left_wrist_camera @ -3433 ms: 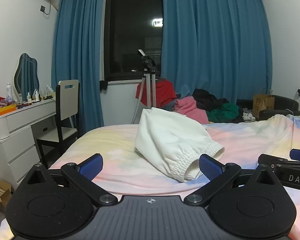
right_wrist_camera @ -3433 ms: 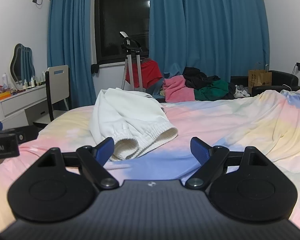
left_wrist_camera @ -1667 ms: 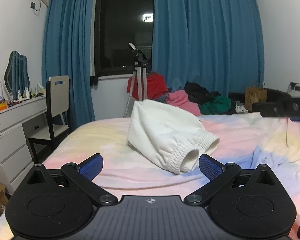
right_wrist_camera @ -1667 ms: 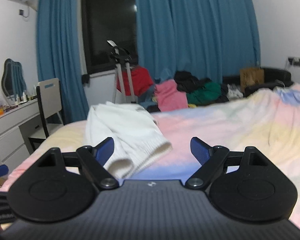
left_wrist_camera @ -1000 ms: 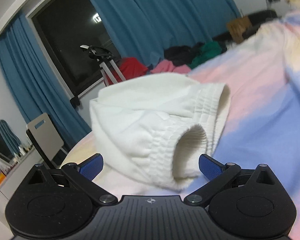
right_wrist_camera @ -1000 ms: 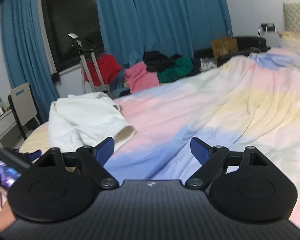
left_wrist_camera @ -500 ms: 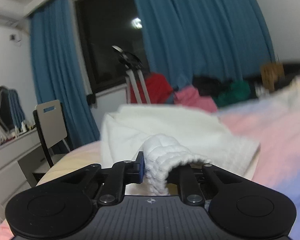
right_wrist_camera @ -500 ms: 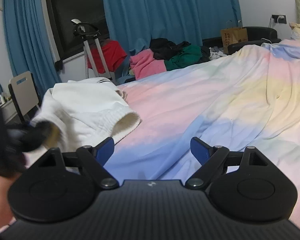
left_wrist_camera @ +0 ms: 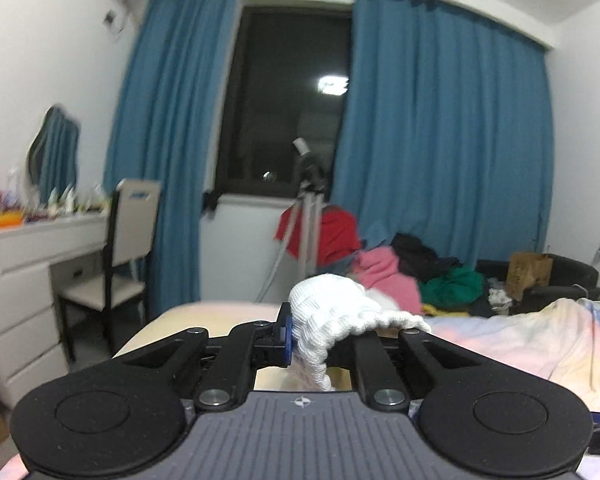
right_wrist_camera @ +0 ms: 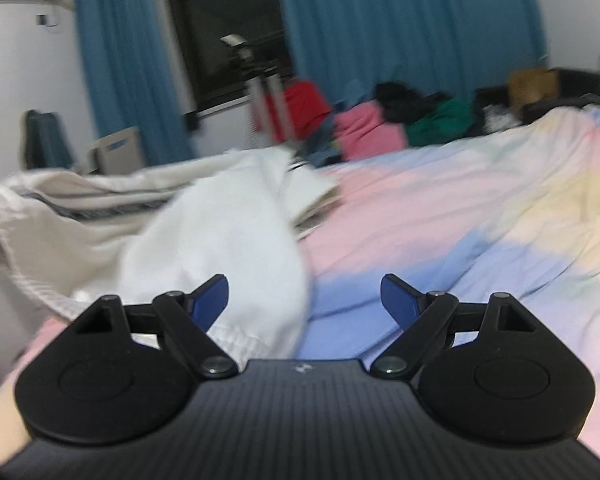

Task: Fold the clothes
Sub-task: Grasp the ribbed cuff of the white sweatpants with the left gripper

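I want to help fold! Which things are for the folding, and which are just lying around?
For the folding:
white garment
left gripper, shut on its ribbed cuff
right gripper, open
bed

Just lying around:
clothes pile
chair
dresser
curtains

white garment (left_wrist_camera: pixel 332 316): soft cloth, ribbed knit cuff. bedsheet (right_wrist_camera: pixel 480 216): smooth matt pastel cloth. left gripper (left_wrist_camera: pixel 320 340) and right gripper (right_wrist_camera: pixel 305 300): matt black plastic, blue pads. curtains (left_wrist_camera: pixel 440 152): matt blue cloth.

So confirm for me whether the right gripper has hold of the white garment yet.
No: the right gripper is open, its blue-padded fingers spread wide, with the white garment lying on the bed ahead of its left finger.
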### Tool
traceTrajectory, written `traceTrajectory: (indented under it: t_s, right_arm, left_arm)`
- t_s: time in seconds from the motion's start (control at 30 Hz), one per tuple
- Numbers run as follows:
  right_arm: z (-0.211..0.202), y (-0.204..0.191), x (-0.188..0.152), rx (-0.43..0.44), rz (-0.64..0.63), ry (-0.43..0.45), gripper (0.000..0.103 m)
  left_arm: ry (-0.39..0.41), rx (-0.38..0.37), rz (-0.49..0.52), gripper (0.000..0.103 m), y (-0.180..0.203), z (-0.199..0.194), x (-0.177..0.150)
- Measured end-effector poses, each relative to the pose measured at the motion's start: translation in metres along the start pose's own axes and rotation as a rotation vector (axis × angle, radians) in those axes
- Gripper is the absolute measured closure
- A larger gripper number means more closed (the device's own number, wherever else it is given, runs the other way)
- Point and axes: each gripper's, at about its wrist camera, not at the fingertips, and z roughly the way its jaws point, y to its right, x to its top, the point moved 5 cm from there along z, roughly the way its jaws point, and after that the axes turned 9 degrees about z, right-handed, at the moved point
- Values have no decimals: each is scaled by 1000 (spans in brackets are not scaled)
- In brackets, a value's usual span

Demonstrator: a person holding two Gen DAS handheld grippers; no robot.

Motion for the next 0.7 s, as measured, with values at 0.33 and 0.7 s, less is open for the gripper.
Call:
traceTrajectory:
  t_s: [0.33,0.7]
  right_arm:
    - [39,-38,-46,-1,-169,-181,28]
    - [89,-65,-73,-6,-296,-239,40]
  left_arm:
    - [-201,74,-221,93,-99,33,-58]
    - [-301,111,-191,92,-108,72,-84]
